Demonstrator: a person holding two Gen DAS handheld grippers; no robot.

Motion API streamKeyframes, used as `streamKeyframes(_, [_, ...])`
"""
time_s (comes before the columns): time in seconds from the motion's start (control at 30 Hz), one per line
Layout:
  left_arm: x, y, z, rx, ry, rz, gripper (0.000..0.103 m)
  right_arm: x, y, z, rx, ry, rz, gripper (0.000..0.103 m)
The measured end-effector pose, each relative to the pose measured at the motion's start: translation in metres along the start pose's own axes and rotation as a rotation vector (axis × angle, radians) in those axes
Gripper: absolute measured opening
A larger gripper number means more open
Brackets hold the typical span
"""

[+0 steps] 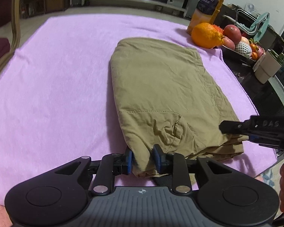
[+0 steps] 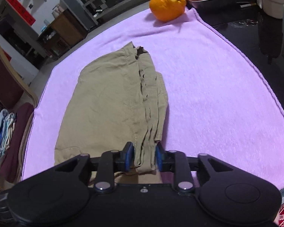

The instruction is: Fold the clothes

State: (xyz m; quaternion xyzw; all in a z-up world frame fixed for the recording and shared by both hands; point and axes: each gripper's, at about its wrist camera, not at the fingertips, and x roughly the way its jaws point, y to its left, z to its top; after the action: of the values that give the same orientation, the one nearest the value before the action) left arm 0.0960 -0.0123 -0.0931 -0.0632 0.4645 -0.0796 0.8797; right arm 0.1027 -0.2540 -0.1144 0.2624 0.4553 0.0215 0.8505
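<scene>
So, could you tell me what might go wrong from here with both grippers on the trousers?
1. The left hand-held gripper pinches only a small bunch at the trousers' near edge; layers could slip and the fold open.
2. The right hand-held gripper holds stacked edges that look uneven, so lifting may skew them.
3. The orange sits on the purple towel; dragging could roll it.
</scene>
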Motion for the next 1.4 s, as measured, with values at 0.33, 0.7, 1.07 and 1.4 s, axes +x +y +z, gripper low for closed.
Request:
streamKeyframes(0.33, [-0.033, -0.001, 0.002, 0.021, -0.095, 0.025, 0.029, -0.046, -0.001, -0.004, -0.001, -0.107, 0.018, 0.059])
streamKeyframes(0.7, [-0.039, 0.024, 0.001, -0.087, -0.112, 0.019, 0.026, -0.056, -0.001, -0.010, -0.089, -0.213, 0.023, 0.049])
streamKeyframes(1.07, [0.007, -0.024, -0.006, 0.250, -0.084, 0.120, 0.019, -0.008, 0.037, -0.028, -0.432, -0.126, -0.062, 0.024])
streamKeyframes(1.4, [-0.023, -0.008, 0.008, 0.192, -0.112, 0.080, 0.025, -0.035, 0.027, -0.012, -0.321, -0.073, 0.005, 0.025])
